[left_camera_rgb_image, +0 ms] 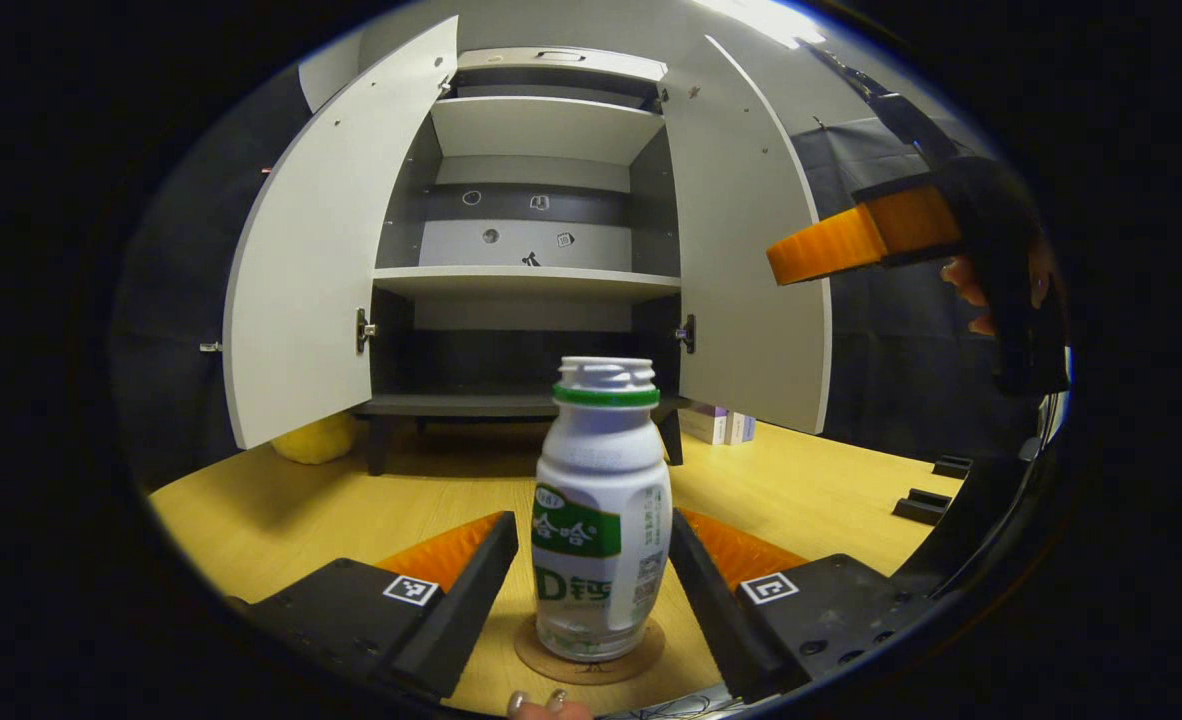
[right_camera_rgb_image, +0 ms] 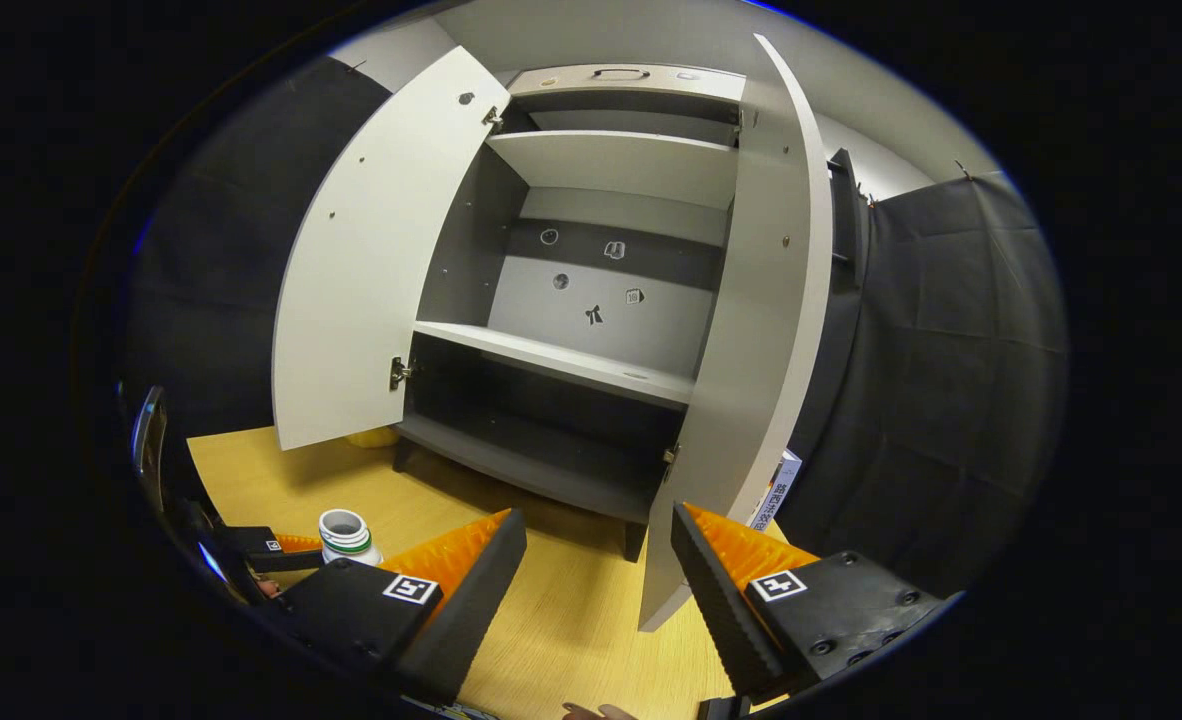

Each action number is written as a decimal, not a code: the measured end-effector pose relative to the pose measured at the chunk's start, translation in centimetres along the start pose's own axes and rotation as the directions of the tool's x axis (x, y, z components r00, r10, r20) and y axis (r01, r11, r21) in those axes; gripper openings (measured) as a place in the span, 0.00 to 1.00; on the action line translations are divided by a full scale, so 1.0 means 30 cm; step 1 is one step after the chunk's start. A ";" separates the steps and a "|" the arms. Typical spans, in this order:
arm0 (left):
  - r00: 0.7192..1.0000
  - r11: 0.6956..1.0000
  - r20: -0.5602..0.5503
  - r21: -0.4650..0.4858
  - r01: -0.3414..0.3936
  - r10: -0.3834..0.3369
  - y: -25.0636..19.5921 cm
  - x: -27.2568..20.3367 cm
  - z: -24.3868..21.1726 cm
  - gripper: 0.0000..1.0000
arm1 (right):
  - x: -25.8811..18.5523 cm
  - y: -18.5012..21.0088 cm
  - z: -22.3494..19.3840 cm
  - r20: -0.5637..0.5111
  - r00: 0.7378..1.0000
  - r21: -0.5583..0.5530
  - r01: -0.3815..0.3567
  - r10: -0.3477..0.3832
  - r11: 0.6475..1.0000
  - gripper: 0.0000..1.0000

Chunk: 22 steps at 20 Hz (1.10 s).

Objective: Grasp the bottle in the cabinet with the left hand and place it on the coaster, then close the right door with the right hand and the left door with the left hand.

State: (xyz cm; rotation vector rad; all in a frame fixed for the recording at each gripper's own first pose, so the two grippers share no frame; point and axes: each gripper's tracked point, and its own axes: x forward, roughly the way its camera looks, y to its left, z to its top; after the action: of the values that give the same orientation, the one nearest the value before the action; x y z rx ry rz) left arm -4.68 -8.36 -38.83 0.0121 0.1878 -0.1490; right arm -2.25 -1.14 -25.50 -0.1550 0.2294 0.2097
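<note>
We see the yogurt-drink bottle (left_camera_rgb_image: 602, 510) standing upright on the round coaster (left_camera_rgb_image: 591, 655), on the wooden tabletop (left_camera_rgb_image: 351, 500), between the left gripper's (left_camera_rgb_image: 593, 580) spread fingers. The right gripper (right_camera_rgb_image: 599, 570) is spread beside the cabinet's right door (right_camera_rgb_image: 751, 400); both doors stand open.

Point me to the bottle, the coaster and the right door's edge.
bottle (left_camera_rgb_image: 601, 520), left gripper view, on its label.
coaster (left_camera_rgb_image: 651, 640), left gripper view, on the rim right of the bottle's base.
right door (right_camera_rgb_image: 751, 400), right gripper view, on its inner face.

left tool (left_camera_rgb_image: 591, 560): fingers parted | right tool (right_camera_rgb_image: 596, 560): fingers parted
</note>
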 end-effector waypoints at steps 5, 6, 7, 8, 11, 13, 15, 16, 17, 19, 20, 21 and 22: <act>0.999 0.999 0.038 0.037 0.036 -0.038 0.002 0.014 0.159 0.94 | -0.026 0.003 0.071 -0.002 1.000 -0.007 0.008 -0.008 1.000 0.97; 0.997 0.998 0.045 0.041 0.053 -0.055 -0.007 0.018 0.204 0.94 | -0.036 0.002 0.089 -0.002 1.000 -0.009 0.011 -0.011 1.000 0.97; 0.996 0.996 0.054 0.049 0.068 -0.071 -0.008 0.027 0.247 0.94 | -0.049 -0.002 0.111 -0.003 1.000 -0.012 0.018 -0.018 1.000 0.97; 0.995 0.995 0.060 0.062 0.080 -0.084 -0.006 0.030 0.296 0.94 | -0.065 -0.008 0.137 -0.002 1.000 -0.013 0.027 -0.027 1.000 0.97; 0.991 0.989 0.074 0.105 0.106 -0.114 0.011 0.034 0.456 0.93 | -0.110 -0.036 0.242 0.012 0.998 -0.014 0.066 -0.066 0.998 0.97; 0.989 0.987 0.074 0.102 0.121 -0.129 0.015 0.011 0.556 0.93 | -0.130 -0.084 0.311 0.021 0.992 -0.023 0.122 -0.122 0.992 0.97; 0.985 0.982 0.066 0.110 0.152 -0.160 -0.002 -0.026 0.635 0.93 | -0.144 -0.156 0.369 0.021 0.980 0.004 0.196 -0.197 0.980 0.97; 0.985 0.980 0.052 0.123 0.159 -0.167 0.001 -0.048 0.663 0.93 | -0.153 -0.195 0.401 0.025 0.972 0.038 0.232 -0.233 0.972 0.97; 0.985 0.978 0.043 0.130 0.162 -0.169 0.010 -0.069 0.686 0.93 | -0.166 -0.241 0.433 0.034 0.961 0.082 0.272 -0.276 0.959 0.97; 0.980 0.972 0.017 0.133 0.196 -0.200 0.006 -0.101 0.719 0.93 | -0.191 -0.358 0.463 0.025 0.927 0.150 0.367 -0.375 0.918 0.96; 0.980 0.971 0.003 0.140 0.196 -0.198 0.015 -0.116 0.732 0.93 | -0.206 -0.419 0.471 0.018 0.909 0.167 0.408 -0.417 0.897 0.97; 0.983 0.972 -0.004 0.146 0.183 -0.184 0.040 -0.125 0.748 0.94 | -0.212 -0.473 0.488 0.025 0.895 0.176 0.434 -0.445 0.883 0.97; 0.985 0.974 -0.006 0.144 0.172 -0.173 0.054 -0.130 0.768 0.95 | -0.211 -0.524 0.513 0.040 0.882 0.185 0.454 -0.469 0.871 0.96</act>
State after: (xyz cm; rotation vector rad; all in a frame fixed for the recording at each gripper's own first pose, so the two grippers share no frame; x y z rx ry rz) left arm -3.96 -6.79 -15.47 0.1397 0.1711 -0.3363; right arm -1.54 -14.81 -7.15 -0.0265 0.1198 -0.2831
